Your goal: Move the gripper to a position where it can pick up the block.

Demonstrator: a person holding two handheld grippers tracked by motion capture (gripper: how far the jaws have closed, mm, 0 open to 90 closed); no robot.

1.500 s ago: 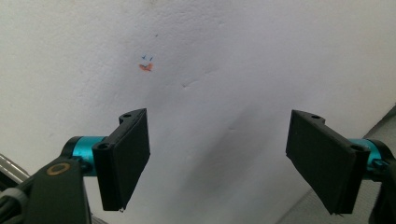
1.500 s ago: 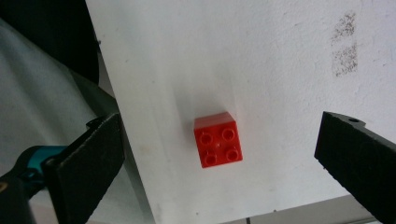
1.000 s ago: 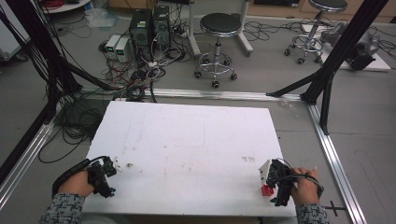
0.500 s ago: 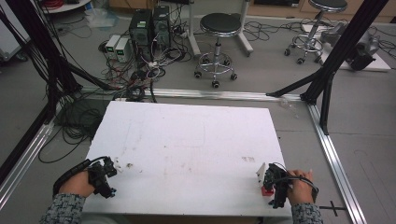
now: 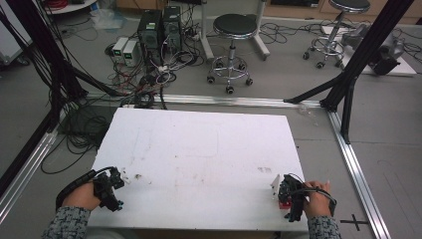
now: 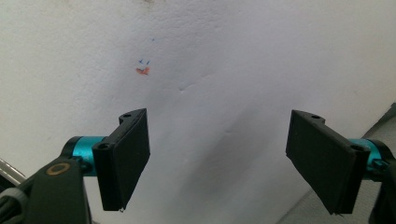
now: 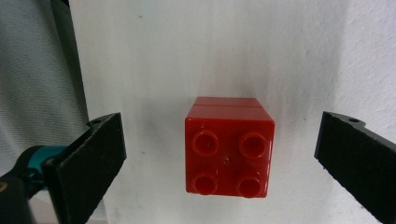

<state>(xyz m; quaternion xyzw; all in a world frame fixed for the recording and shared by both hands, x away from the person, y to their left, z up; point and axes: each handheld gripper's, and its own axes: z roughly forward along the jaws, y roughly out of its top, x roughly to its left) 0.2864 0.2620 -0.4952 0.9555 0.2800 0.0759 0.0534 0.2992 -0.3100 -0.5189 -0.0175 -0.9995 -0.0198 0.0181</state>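
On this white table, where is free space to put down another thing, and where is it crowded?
The white table is bare across its middle and far side, between the left gripper and the right gripper. The near right corner is crowded: the red brick sits between the right gripper's open jaws.

I see a white table [image 5: 199, 149], scuffed and faintly marked, in the lower middle of the high view. A red block [image 7: 229, 147] sits on it near the lower right corner, studs facing my right gripper camera.
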